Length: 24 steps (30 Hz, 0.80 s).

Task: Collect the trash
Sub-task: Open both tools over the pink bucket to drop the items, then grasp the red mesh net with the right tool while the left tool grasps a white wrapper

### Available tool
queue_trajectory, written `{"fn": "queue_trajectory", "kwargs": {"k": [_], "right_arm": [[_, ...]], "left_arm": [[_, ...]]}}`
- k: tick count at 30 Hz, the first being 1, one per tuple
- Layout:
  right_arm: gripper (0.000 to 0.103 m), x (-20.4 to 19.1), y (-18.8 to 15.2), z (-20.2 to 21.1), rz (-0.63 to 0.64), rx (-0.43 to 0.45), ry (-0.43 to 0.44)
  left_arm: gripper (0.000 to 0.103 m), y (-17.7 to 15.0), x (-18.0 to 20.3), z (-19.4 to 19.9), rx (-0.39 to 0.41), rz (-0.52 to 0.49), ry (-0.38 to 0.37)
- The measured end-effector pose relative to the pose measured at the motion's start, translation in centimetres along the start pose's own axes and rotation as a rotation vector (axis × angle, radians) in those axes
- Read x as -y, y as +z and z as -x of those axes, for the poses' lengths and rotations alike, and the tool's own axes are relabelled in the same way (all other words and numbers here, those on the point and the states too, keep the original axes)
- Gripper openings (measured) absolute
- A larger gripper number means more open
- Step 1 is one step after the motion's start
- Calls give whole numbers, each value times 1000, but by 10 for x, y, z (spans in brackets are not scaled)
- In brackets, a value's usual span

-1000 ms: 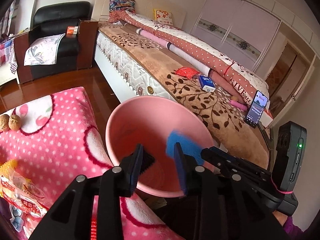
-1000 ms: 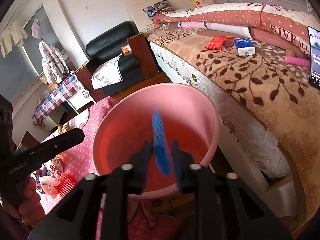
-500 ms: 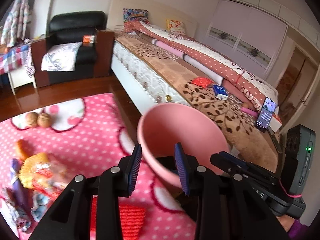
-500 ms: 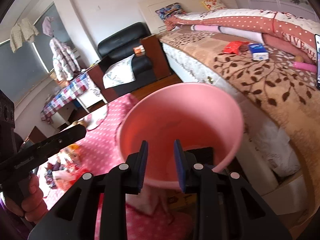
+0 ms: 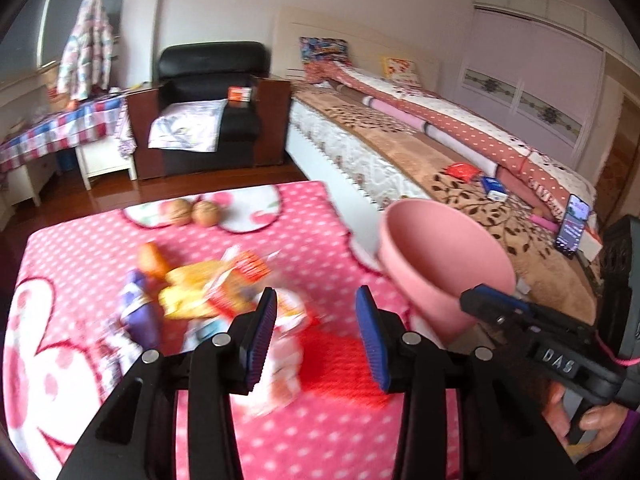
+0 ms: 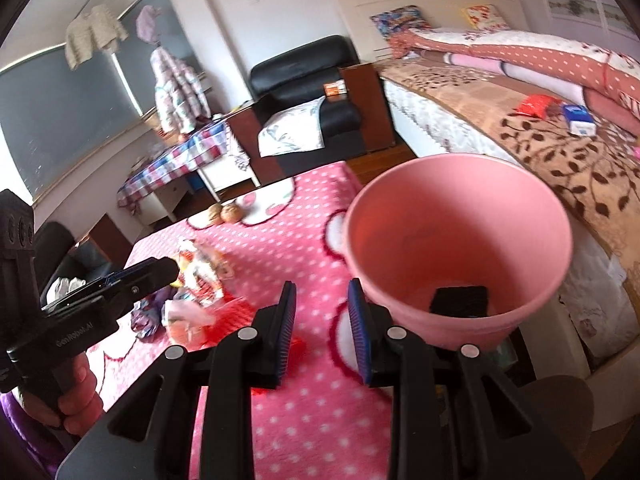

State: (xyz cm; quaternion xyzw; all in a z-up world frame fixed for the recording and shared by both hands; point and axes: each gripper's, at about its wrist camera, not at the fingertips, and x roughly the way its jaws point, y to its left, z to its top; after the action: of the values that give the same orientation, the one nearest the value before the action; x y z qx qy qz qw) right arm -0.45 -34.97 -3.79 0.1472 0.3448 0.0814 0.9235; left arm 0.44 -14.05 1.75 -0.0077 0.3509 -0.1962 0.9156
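Wrappers [image 5: 216,292] lay heaped on the pink blanket [image 5: 80,248] at ten o'clock from the left claw [image 5: 316,338], nearer it, jaws opening, empty; right claw [image 6: 322,330] spread, empty, beside the bucket [image 6: 460,240].

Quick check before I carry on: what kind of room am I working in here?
A lived-in bedroom, most likely. A made bed with a rolled quilt runs along the right, a black armchair sits in the corner, and wardrobe doors line the far wall. The pink bucket stands beside the pink polka-dot cloth.
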Motion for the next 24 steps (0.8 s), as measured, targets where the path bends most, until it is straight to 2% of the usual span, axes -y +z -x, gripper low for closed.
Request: {"fn": "queue_trajectory", "kwargs": {"k": [9, 13, 18, 24], "right_arm": [[27, -16, -6, -9, 39, -49, 29], [27, -19, -9, -14, 46, -75, 38], [27, -24, -13, -20, 55, -109, 62], [27, -27, -17, -25, 57, -145, 82]], "left_arm": [[41, -24, -54, 20, -11, 156, 101], [41, -30, -70, 25, -25, 194, 121], [41, -36, -79, 29, -50, 193, 81], [41, -35, -56, 23, -79, 85, -11]]}}
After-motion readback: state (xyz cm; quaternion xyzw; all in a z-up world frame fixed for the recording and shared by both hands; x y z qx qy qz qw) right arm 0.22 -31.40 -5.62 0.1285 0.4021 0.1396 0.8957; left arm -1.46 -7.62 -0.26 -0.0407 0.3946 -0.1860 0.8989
